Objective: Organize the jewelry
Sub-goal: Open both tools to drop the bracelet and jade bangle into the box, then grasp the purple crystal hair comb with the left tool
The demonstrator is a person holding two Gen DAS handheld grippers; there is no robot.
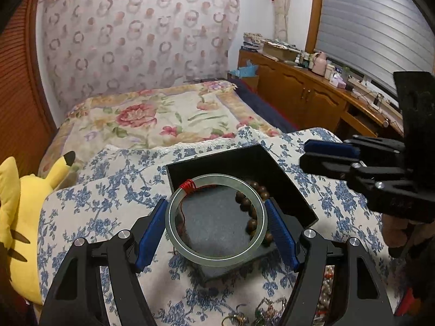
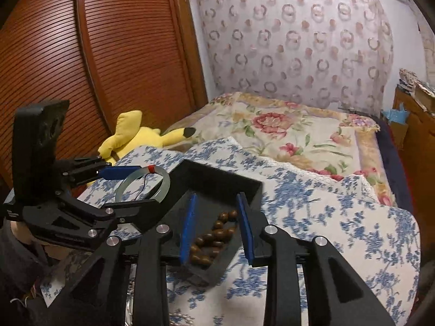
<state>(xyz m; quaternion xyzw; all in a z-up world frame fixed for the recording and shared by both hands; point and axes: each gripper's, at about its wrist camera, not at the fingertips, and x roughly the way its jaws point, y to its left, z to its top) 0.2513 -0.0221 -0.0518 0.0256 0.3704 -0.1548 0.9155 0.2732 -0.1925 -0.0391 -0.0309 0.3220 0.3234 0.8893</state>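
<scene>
**Carrying the jade bangle over the black box**

Clamping the pale green bangle (image 1: 216, 217) across its width, the left gripper (image 1: 216, 226) has 1 blue pad (image 1: 151, 235) on each outer side of the ring, so the hoop sits flat between the fingers and looks firmly pinched. A knot of red thread (image 1: 188, 185) is tied on the rim at the far side from the fingers, with a thin cord hanging through the hoop. Directly below and beyond the fingertips lies the open black box (image 1: 272, 163), and a string of brown wooden beads (image 1: 252, 203) already rests inside it, seen through and just past the ring.

The right gripper (image 2: 217, 228) holds nothing; its 2 fingers stand apart, pointing down into the same box, with the beads (image 2: 214, 237) lying between and below its pads. From its view the bangle (image 2: 142, 186) hangs to the left of its fingers, above the box's near corner.

Judging by this, the step in hand is placing the bangle into the box. The next move calls for lowering the ring until it rests on the box floor beside the beads, then easing the pads apart. Both sit on the blue floral cloth (image 1: 95, 190); a yellow plush toy (image 1: 19, 217) lies off to the left
</scene>
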